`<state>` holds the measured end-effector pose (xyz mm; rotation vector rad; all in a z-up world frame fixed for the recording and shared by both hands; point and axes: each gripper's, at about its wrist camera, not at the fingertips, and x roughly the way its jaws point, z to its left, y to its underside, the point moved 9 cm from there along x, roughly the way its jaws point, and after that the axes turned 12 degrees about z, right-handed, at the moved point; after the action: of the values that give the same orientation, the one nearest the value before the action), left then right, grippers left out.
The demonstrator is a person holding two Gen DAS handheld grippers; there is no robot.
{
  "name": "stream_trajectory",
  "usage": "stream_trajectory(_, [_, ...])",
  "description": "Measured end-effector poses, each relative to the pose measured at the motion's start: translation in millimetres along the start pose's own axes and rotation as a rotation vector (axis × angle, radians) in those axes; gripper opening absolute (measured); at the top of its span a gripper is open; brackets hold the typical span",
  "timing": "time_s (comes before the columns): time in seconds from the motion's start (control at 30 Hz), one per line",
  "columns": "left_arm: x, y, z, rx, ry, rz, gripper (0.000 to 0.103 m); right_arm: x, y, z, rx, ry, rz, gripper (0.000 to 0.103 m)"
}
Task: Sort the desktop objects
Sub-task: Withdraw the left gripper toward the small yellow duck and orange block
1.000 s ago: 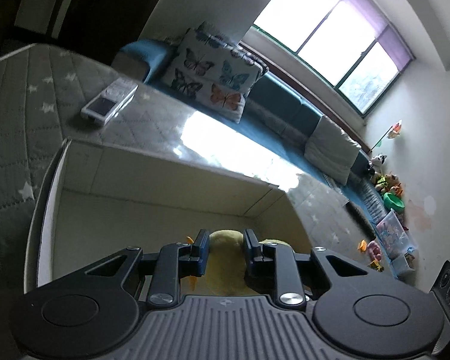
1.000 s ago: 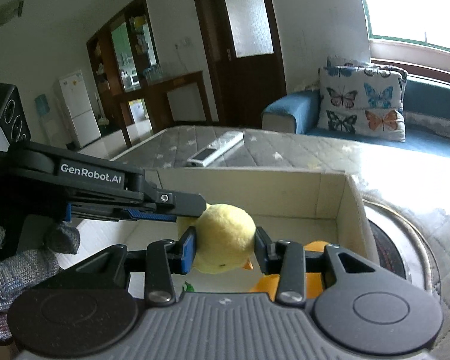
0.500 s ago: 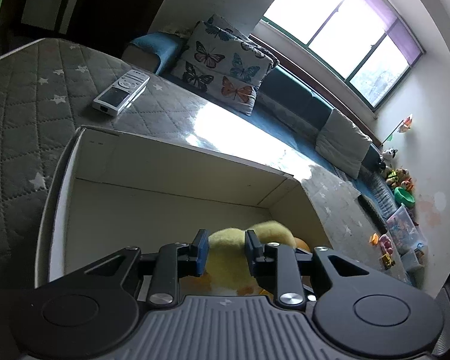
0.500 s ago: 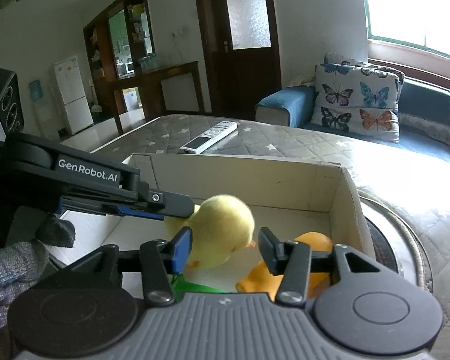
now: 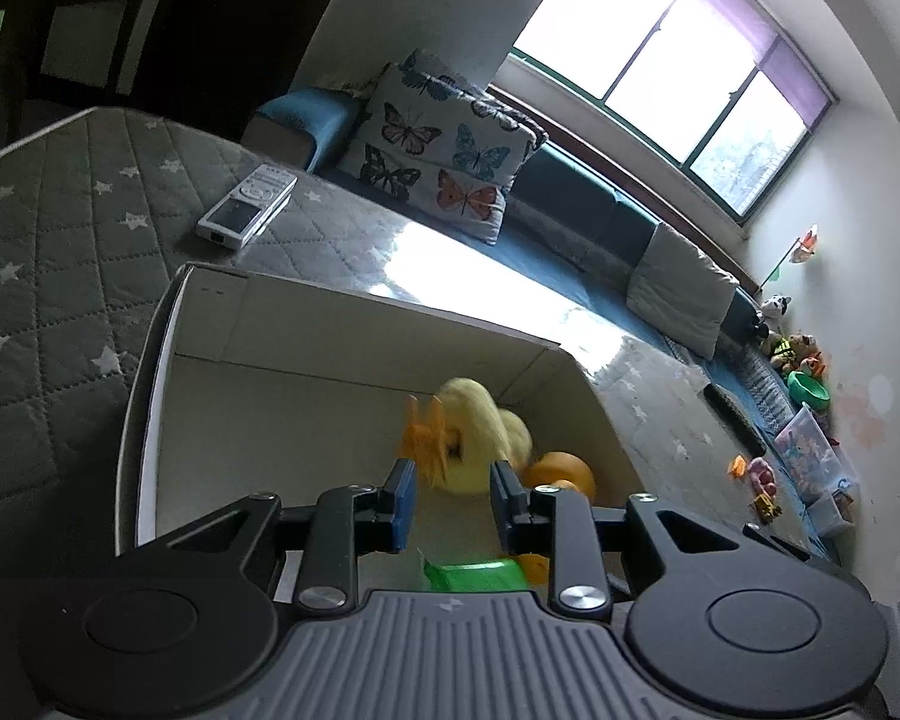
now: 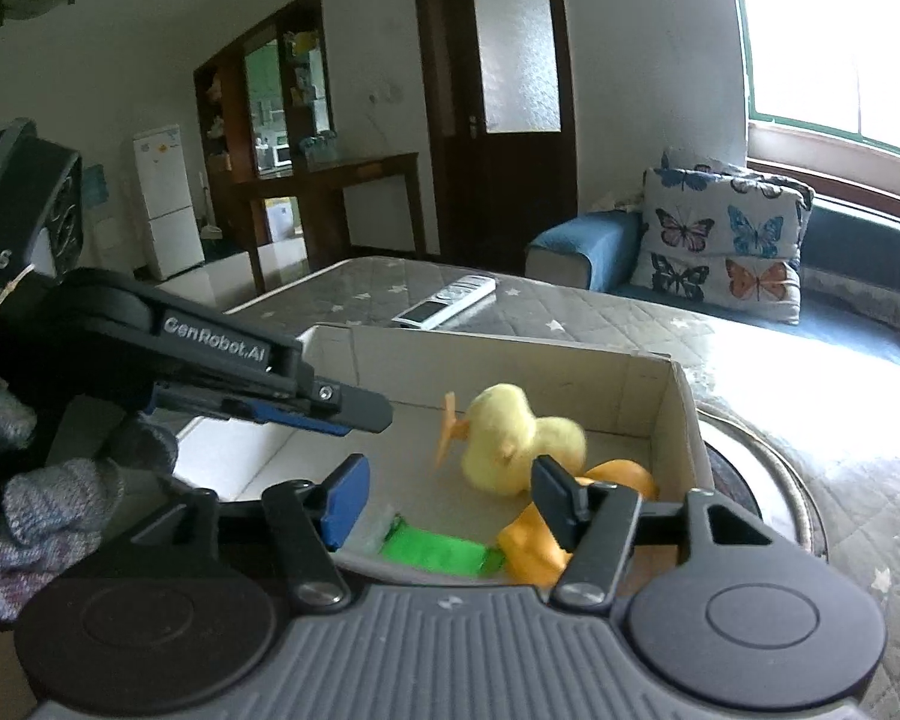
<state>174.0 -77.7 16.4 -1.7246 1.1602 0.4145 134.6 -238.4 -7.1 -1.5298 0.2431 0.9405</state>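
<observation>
A yellow plush duck (image 5: 474,438) (image 6: 510,444) with orange feet lies in the open cardboard box (image 5: 150,408) (image 6: 678,420), near its right wall. It rests against an orange toy (image 5: 561,471) (image 6: 618,477), and a green item (image 5: 474,576) (image 6: 432,549) lies at the near edge. My left gripper (image 5: 450,492) (image 6: 378,411) hovers above the box, open, with the duck beyond its pads. The jaws of my right gripper (image 6: 450,492) are opening, and the duck sits past the tips, touching neither pad.
The box stands on a grey quilted star-patterned cover (image 5: 48,276). A white remote (image 5: 247,207) (image 6: 444,303) lies behind the box. A round mat edge (image 6: 768,480) shows to the box's right. A gloved hand (image 6: 36,498) holds the left gripper. A blue sofa with a butterfly cushion (image 6: 720,252) lies beyond.
Both grippers let go of the yellow duck and drew back and up. The duck dropped into the box and now lies against the orange toy.
</observation>
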Motion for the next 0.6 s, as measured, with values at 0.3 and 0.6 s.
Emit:
stream_trajectory(0.3, [-30,27,-18,0.061,-0.006,-0.033,0.030,-29,25,15,-0.044,-0.009,-0.015,0.070])
stream_trajectory(0.6, [-39,61,-24,0.094,-0.024,-0.021,0.030,-28,67,39,-0.060,-0.045,0.050,0.070])
